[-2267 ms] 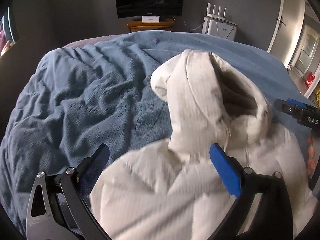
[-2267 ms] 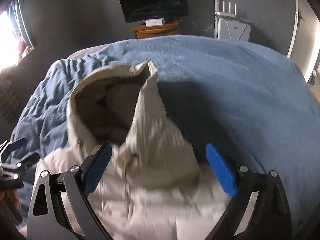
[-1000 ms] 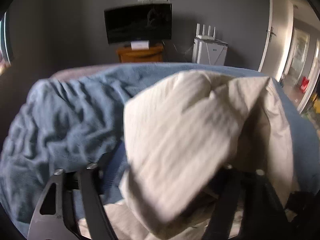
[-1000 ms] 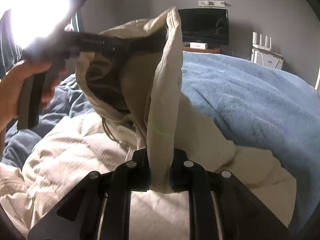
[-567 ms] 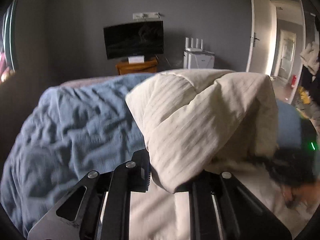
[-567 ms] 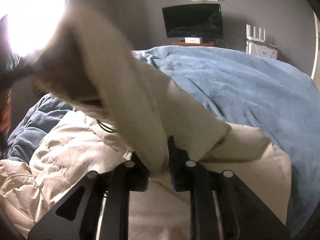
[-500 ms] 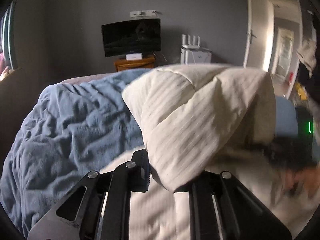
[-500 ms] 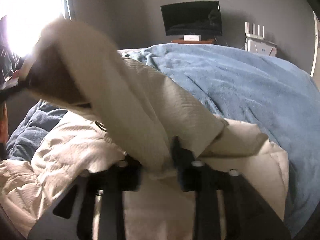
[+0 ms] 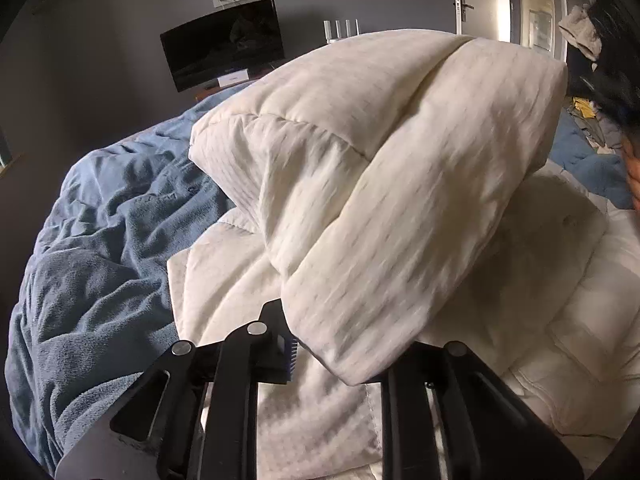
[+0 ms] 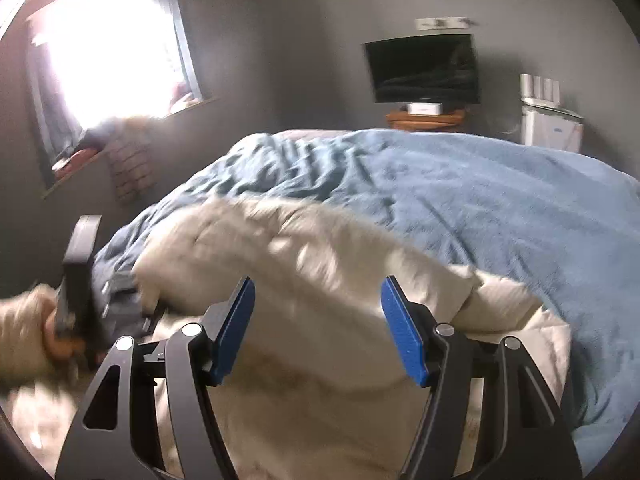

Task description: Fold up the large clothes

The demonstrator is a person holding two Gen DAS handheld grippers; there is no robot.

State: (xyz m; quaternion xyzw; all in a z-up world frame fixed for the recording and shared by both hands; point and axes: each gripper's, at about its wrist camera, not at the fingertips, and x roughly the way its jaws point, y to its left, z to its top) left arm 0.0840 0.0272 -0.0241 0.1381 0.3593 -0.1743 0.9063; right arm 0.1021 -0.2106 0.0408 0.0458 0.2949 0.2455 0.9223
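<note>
Two grippers [image 9: 336,356], one jacket [image 9: 380,184]

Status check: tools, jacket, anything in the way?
Left tool clamped on hood, opening slightly. Right tool opening, holding nothing. Jacket on blue blanket. Nothing blocking.

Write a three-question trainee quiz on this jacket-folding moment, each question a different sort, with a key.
1. True or false: the left gripper grips the hood of the white jacket.
2. Whose blue pads stand apart with no cloth pinched? A) left gripper B) right gripper
3. Fill in: the jacket lies on a ____ blanket.

Key: 1 true. 2 B; its jaws are opening. 3 blue.
</note>
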